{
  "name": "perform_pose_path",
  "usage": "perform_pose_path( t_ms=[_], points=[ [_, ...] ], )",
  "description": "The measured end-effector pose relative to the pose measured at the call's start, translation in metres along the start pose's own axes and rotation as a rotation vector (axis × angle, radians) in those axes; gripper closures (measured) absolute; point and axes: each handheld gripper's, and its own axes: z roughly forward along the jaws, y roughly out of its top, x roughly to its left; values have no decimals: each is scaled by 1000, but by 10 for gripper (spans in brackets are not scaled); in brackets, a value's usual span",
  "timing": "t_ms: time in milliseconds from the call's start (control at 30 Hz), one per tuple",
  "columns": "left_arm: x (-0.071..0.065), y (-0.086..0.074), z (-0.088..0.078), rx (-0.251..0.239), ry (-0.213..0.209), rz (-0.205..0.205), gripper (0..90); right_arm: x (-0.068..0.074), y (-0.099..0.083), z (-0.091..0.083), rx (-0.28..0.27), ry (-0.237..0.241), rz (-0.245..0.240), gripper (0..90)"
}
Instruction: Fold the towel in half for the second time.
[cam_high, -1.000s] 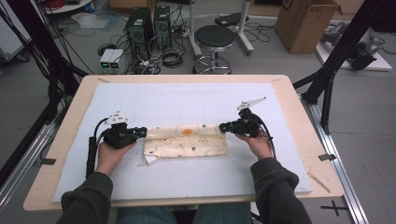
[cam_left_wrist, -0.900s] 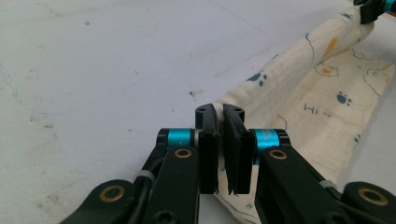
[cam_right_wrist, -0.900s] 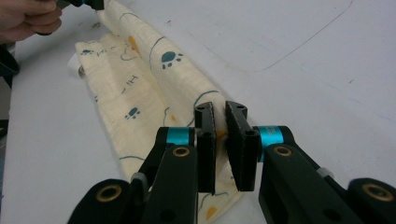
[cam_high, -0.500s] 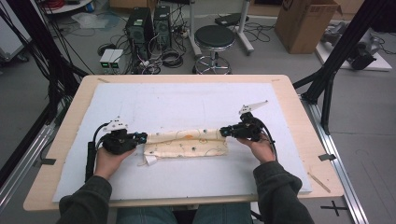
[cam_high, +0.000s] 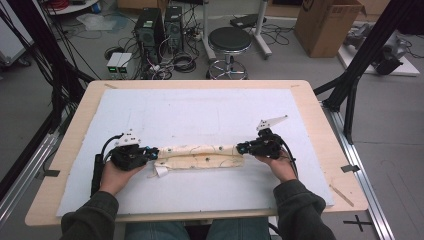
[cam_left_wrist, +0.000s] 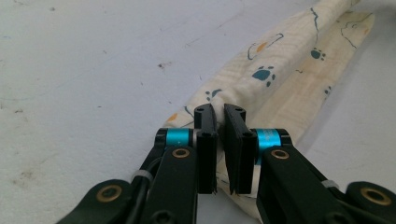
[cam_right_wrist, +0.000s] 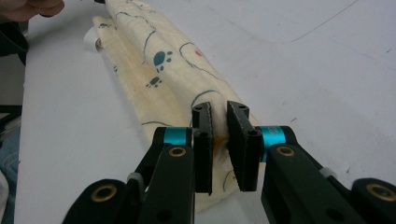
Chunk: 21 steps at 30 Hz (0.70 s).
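Note:
A cream cloth (cam_high: 200, 156) printed with paw prints lies as a long narrow strip across the white mat (cam_high: 200, 110), nearer the front edge. My left gripper (cam_high: 152, 152) is shut on its left end; in the left gripper view the jaws (cam_left_wrist: 219, 112) pinch the upper fold of the cloth (cam_left_wrist: 261, 79). My right gripper (cam_high: 242, 148) is shut on the right end; the right gripper view has the doubled cloth (cam_right_wrist: 159, 51) squeezed between the right gripper's pads (cam_right_wrist: 219, 109). A small white tag (cam_high: 161, 171) sticks out near the left end.
The mat covers most of the wooden table (cam_high: 320, 115), with bare white surface behind and in front of the cloth. Beyond the far edge stand a black stool (cam_high: 230, 40), computer towers (cam_high: 160, 25) and a cardboard box (cam_high: 330, 25). Black frame posts (cam_high: 350, 95) flank the table.
The cloth has gone from a wider folded rectangle to a narrower strip, its far edge brought over toward me. Both grippers have kept hold of its ends and barely shifted.

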Motion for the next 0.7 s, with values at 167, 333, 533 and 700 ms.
perform_pose_path(
  t_ms=[167, 333, 533, 700],
  points=[
    [-1, -11, 0, 22, -2, -7, 829, 3, -7, 1, 11, 1, -4, 789],
    [-3, -14, -1, 24, -2, 7, 828, 7, -13, 3, 26, -1, -19, 788],
    [-4, -20, -2, 35, -16, 2, 829, 10, -17, 1, 27, -1, -20, 786],
    [-5, -24, -3, 45, -31, 10, 830, 10, -23, 2, 35, 0, -10, 774]
  ],
)
